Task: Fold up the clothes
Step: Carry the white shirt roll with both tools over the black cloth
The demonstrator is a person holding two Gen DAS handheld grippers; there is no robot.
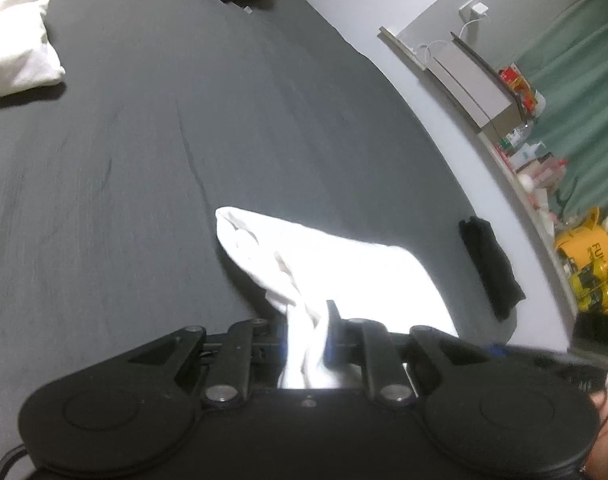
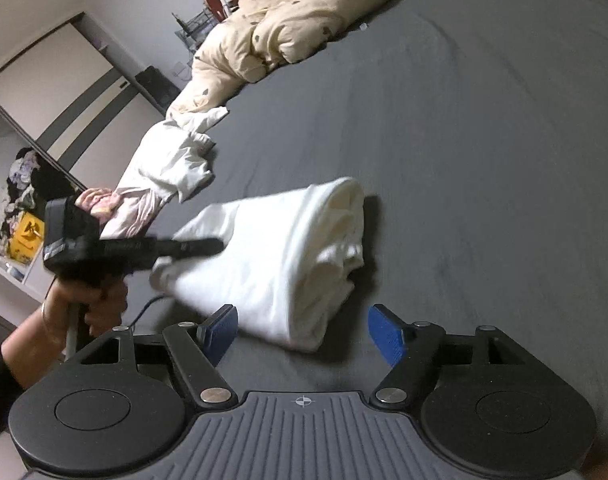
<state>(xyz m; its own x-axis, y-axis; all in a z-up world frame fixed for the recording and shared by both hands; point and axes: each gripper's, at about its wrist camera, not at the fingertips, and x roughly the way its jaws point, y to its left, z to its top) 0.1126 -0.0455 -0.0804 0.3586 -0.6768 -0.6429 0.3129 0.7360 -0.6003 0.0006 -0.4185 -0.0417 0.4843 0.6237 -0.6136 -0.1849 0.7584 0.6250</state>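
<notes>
A: Where's the garment?
B: White garment lies half-rolled, centre of right-wrist view, on dark grey bed sheet. Folded end w/ layered edges points toward upper right of frame.

A: Tools?
B: Left gripper pinched nearly shut on a bunched corner of the cloth, fabric squeezed btwn the pads, lower centre of left view. Right gripper wide apart, nothing in it, blue pads either side of the near edge, not touching.

A: Handling?
B: Looks light, soft, limp; sags from the held corner. Layers prob. slide over each other, so the roll could come undone if tugged. Not fragile.

A: Where to grab?
B: Judging only: near hem at lower centre, thru all layers, opp. the left's corner.

A: Other stuff?
B: Cream duvet top of frame, pale clothes pile at left. Well apart.
</notes>
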